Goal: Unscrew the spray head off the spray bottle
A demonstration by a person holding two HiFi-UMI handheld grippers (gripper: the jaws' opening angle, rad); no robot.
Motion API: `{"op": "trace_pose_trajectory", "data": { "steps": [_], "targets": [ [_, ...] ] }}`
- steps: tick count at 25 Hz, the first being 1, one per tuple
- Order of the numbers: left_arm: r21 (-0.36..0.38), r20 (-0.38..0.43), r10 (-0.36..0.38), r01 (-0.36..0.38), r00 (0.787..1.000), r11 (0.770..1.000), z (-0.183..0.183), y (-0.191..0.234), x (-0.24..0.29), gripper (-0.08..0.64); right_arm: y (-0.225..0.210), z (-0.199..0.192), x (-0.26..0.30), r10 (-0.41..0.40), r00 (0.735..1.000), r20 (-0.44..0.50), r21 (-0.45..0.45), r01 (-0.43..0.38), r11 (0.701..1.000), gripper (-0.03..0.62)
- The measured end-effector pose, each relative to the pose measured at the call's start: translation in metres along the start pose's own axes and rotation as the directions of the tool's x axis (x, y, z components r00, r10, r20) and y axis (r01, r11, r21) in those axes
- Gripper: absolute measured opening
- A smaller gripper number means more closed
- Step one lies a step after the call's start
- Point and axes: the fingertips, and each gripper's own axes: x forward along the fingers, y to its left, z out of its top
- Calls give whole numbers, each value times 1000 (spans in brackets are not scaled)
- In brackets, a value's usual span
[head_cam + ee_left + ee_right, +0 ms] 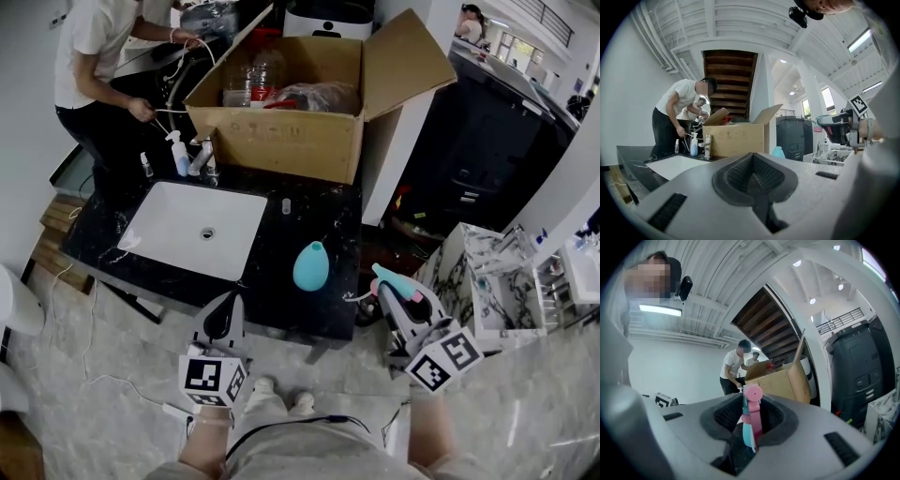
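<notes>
The teal bottle body [310,265] stands headless near the front edge of the black countertop [272,291]; in the left gripper view the bottle [778,152] is far ahead. The teal and pink spray head [395,280] is off the bottle, and my right gripper [387,289] is shut on it to the bottle's right, beyond the counter's edge. In the right gripper view the spray head [751,420] stands upright between the pads of the right gripper [750,427]. My left gripper [225,307] is shut with nothing in it, at the counter's front edge left of the bottle; its jaws [754,180] are pressed together.
A white sink [192,228] lies left of the bottle, with a faucet [204,155] and a small spray bottle [178,155] behind it. An open cardboard box [281,131] fills the counter's back. A person [94,66] works at the back left. A marble-patterned shelf unit [487,281] stands right.
</notes>
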Motion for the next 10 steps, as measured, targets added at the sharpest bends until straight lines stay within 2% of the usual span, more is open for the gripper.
{"op": "trace_pose_trajectory", "data": {
  "steps": [10],
  "targets": [
    [2, 4, 10, -10, 1000, 1000, 1, -4, -3, 5, 1, 1, -4, 11, 1000, 3, 2, -11, 1000, 95]
  ]
}}
